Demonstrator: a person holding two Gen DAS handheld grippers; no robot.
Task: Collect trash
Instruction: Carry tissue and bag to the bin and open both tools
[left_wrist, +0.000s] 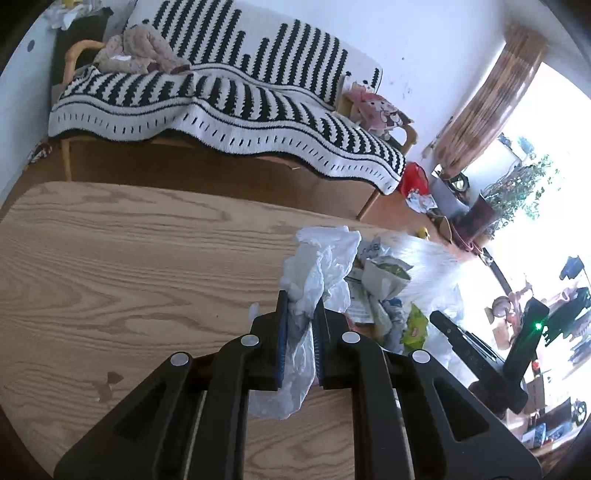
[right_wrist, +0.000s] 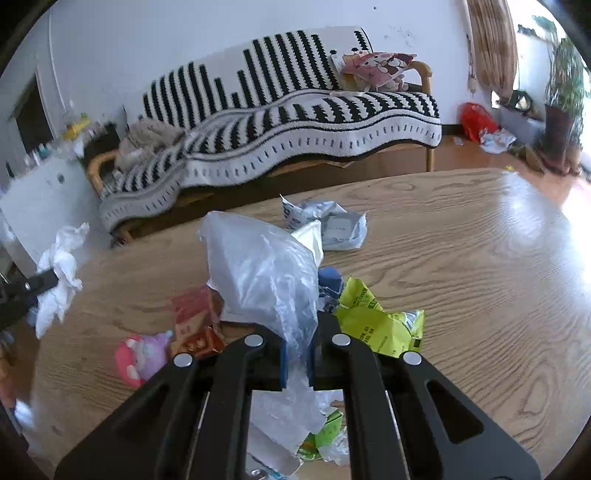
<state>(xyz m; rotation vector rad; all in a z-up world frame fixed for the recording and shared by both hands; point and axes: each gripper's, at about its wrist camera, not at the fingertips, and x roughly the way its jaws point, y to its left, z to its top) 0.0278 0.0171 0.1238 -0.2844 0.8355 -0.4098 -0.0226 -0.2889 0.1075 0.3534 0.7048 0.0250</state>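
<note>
Item: left hand-held gripper (left_wrist: 300, 314), lower centre of its frame, jaws clamped on white crumpled plastic (left_wrist: 317, 266) lifted off the tabletop (left_wrist: 129, 258); right hand-held gripper (right_wrist: 297, 349) likewise clamped on a clear plastic bag (right_wrist: 258, 269) above the wrapper pile. Step, as judged: bag gripped for loading; next calls for spreading its mouth and feeding in litter. Right view alone shows the yellow-green wrapper (right_wrist: 376, 321), red packet (right_wrist: 195, 321) and pink toy (right_wrist: 142, 356); left view alone shows the window at right.

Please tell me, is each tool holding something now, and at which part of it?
Yes. The left tool is shut on bunched white plastic film near its lower part. The right tool pinches a clear plastic bag at its narrowed lower end.
</note>
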